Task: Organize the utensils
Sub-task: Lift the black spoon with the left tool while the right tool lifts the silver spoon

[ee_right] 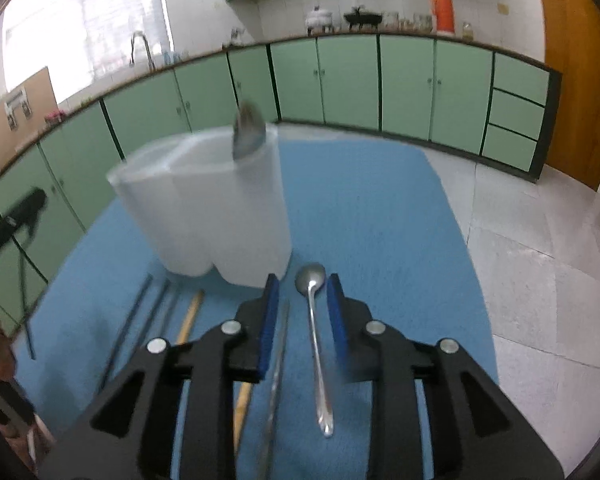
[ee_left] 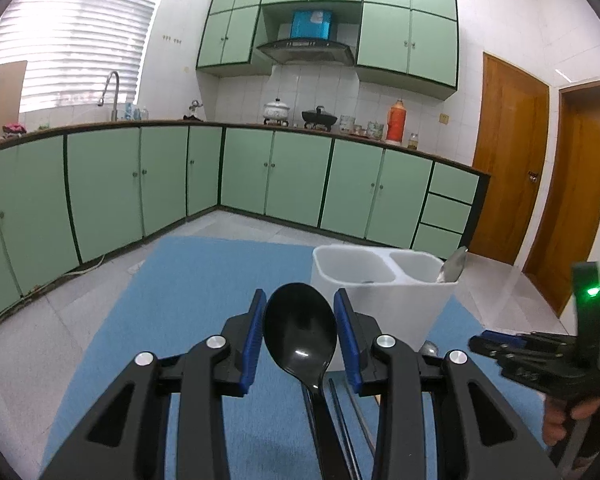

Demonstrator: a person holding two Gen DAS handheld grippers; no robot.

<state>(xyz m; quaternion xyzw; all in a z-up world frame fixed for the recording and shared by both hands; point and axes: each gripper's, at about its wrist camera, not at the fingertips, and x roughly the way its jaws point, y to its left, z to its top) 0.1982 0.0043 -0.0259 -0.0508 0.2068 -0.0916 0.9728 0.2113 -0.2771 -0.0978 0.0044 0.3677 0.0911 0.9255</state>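
Note:
My left gripper [ee_left: 300,332] is shut on a black plastic spoon [ee_left: 300,328]; the blue pads press the sides of its bowl and its handle runs back under the gripper. Just beyond stands a white two-compartment holder [ee_left: 384,304] [ee_right: 204,216] with a metal spoon [ee_left: 454,266] [ee_right: 248,132] upright in its right compartment. My right gripper [ee_right: 302,304] [ee_left: 496,346] is open and hovers over a second metal spoon [ee_right: 316,340], which lies flat on the blue mat [ee_right: 380,220] between the fingers, untouched. A blurred thin utensil [ee_right: 276,380] lies beside it.
Dark chopsticks [ee_right: 132,320] and a wooden one [ee_right: 190,316] lie on the mat left of my right gripper. The mat [ee_left: 204,280] sits on a pale tiled surface. Green cabinets line the far walls, wooden doors [ee_left: 508,152] stand at the right, and a person's hand [ee_left: 560,420] holds the right gripper.

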